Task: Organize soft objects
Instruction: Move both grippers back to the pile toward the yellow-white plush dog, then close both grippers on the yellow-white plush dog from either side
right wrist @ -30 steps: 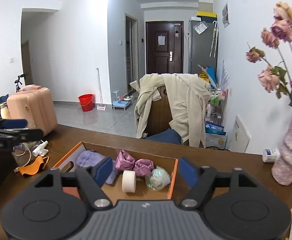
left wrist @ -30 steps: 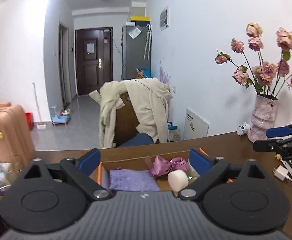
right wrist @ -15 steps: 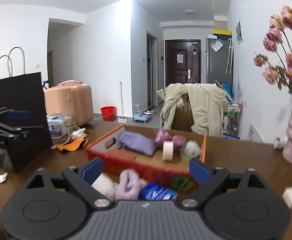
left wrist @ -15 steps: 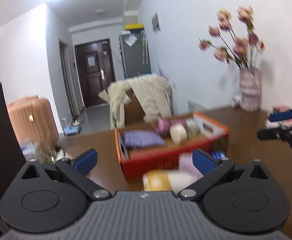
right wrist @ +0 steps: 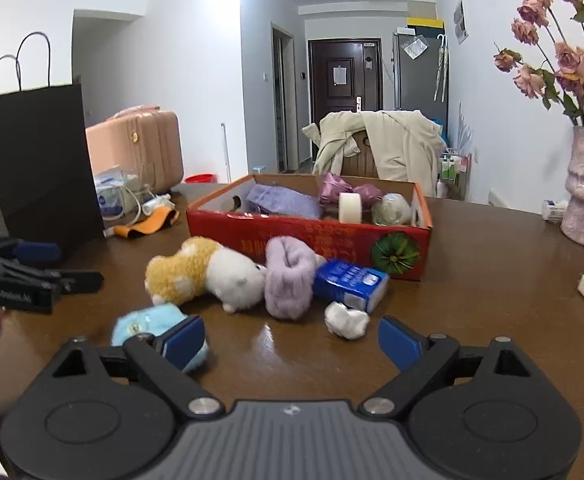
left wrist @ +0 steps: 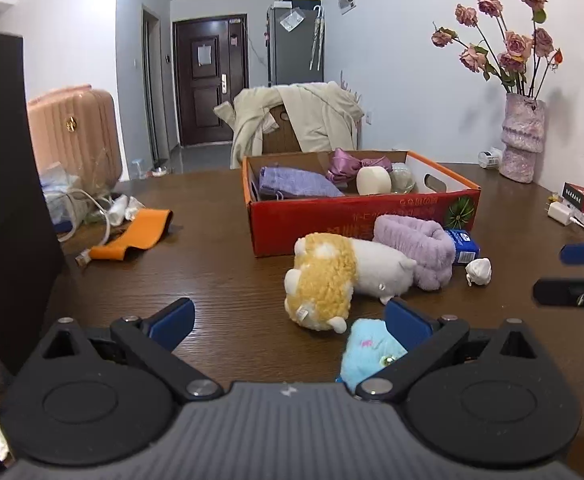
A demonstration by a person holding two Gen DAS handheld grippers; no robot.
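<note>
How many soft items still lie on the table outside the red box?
4: a yellow-and-white plush in front of the box, a purple fuzzy band beside it, a blue plush nearest the cameras, and a small white wad. Others may be hidden.

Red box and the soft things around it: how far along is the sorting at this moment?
Done: the red box already holds a purple pouch, pink fabric and a white roll. In hand: nothing; the left tongs and the right tongs are both open. Left on the table: the yellow-and-white plush, lilac headband, blue plush and white puff.
</note>
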